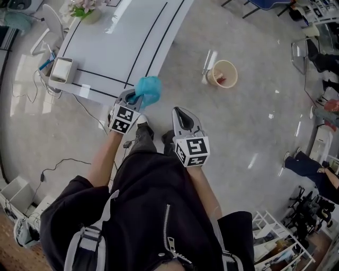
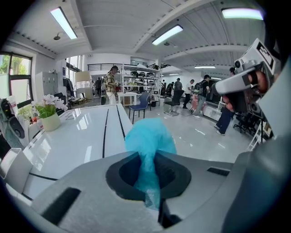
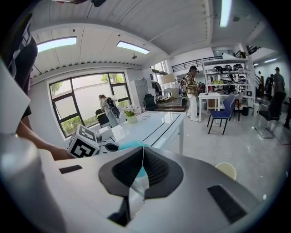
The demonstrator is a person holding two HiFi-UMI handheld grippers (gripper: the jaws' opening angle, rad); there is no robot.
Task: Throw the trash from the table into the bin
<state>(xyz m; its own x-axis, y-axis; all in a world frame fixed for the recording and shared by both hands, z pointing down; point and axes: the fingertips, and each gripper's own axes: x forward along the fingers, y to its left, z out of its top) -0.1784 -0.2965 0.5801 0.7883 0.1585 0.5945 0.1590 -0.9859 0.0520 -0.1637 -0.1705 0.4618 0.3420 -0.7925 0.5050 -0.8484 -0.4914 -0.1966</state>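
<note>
A crumpled blue piece of trash [image 1: 149, 90] is pinched in my left gripper [image 1: 136, 98], just off the near corner of the white table [image 1: 116, 37]. In the left gripper view the blue trash [image 2: 149, 139] bulges out past the closed jaws of the left gripper [image 2: 148, 175]. My right gripper [image 1: 179, 111] hangs over the floor to the right of it, jaws shut with nothing between them, as the right gripper view [image 3: 142, 157] also shows. The round beige bin [image 1: 222, 73] stands on the floor further right, with some red scraps inside. That bin [image 3: 226, 169] also shows low at the right in the right gripper view.
A white box [image 1: 62, 69] sits on the table's near left corner and a flower pot [image 1: 85, 9] at its far end. Cables [image 1: 58, 164] trail on the floor at the left. People [image 1: 310, 166] and racks are at the right edge.
</note>
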